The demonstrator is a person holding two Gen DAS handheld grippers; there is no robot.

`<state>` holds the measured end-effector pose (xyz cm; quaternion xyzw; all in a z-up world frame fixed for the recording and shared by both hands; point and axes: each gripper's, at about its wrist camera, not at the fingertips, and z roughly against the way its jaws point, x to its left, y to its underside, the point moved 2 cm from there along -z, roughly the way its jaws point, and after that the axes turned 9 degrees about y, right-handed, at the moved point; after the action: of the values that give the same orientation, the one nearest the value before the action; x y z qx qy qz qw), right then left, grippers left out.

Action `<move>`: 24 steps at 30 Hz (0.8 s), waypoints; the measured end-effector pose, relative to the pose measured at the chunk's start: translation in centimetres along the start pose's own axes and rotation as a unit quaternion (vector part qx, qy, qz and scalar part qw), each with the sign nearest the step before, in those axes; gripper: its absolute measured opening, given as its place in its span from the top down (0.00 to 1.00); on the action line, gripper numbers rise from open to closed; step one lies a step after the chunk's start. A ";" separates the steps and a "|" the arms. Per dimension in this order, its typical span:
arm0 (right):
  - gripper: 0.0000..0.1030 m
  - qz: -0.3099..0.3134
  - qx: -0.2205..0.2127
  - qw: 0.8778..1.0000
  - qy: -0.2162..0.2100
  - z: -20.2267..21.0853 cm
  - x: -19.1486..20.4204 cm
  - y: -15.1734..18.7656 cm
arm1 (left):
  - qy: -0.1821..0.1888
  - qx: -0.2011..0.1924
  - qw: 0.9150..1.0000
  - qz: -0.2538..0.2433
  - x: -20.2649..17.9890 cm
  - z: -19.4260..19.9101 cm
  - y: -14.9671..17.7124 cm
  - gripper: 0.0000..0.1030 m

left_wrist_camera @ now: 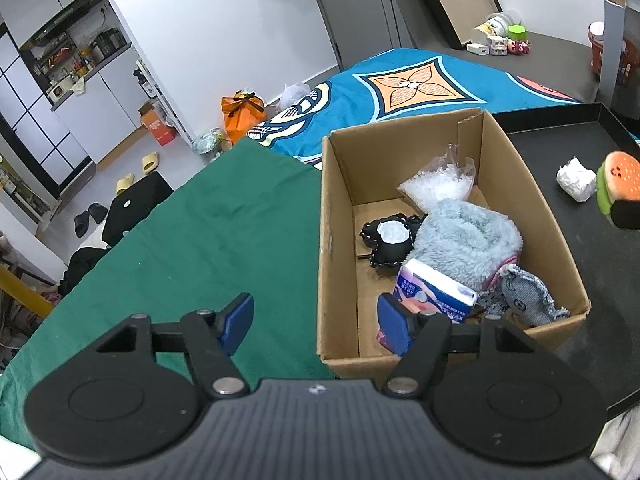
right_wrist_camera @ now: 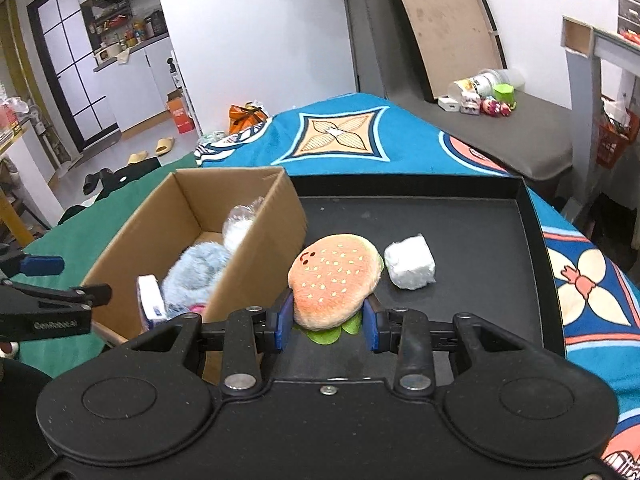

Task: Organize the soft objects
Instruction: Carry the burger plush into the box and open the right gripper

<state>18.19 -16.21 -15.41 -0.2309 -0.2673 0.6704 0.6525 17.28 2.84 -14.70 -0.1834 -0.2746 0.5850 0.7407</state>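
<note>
Right gripper pinching burger plush at its near edge, over black tray; lettuce frill hanging loose below. Cardboard box at 9 o'clock, wrapped white bundle at 3. Left gripper spread wide, empty, astride the box's near wall. Best lifted clear of the rim before swinging across; release low over tissue pack and blue fleece.

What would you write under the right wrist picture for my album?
Right gripper squeezes a plush hamburger on the black tray, beside the cardboard box.
</note>
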 end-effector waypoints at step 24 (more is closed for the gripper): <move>0.66 0.061 -0.024 0.996 -0.054 0.7 7.9 -3.7 | 0.049 0.016 0.996 0.066 2.2 -1.0 0.5 0.79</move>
<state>20.19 -8.35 -12.17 -0.2263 -0.3037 0.7133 0.5896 17.90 5.15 -15.36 -0.2175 -0.2158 0.6274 0.7159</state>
